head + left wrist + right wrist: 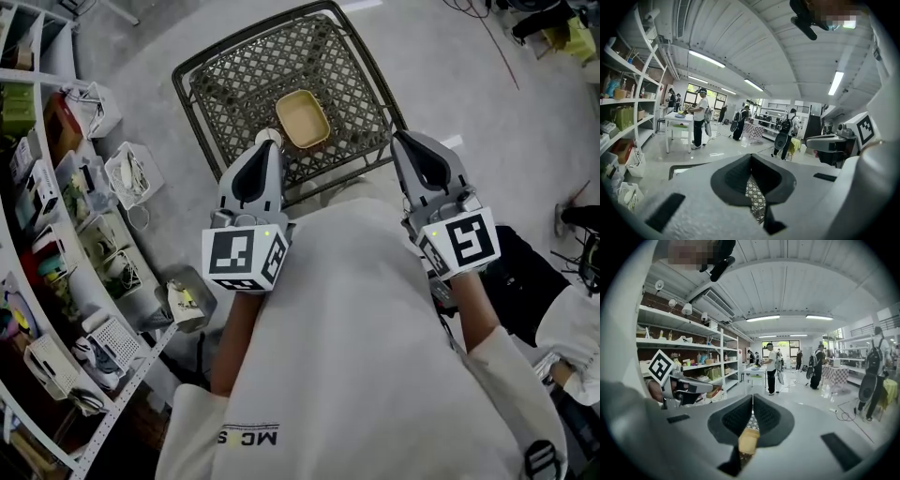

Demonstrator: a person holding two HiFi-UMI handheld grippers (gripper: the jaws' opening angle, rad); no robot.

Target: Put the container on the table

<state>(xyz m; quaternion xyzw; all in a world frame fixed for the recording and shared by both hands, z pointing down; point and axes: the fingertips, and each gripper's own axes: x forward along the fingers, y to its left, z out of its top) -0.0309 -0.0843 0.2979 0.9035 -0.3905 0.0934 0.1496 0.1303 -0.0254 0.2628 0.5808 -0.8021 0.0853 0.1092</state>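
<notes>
A shallow yellow container [302,119] sits on a dark metal lattice table [234,89] in the head view, near its front edge. Both grippers are held up close to my chest, above the table's near edge. My left gripper [269,146] is shut with nothing in it, and its tip is just left of the container. The right gripper [405,141] is also shut and empty, off to the container's right. Through the right gripper's [752,397] closed jaws the container [749,440] shows below. The left gripper [751,156] shows only lattice [755,199] beneath it.
Shelving [37,234] with bins and white baskets [131,173] runs along the left, on a grey floor. A seated person [572,323] is at the right. In the gripper views, several people [699,117] stand around a white table [677,123] far off.
</notes>
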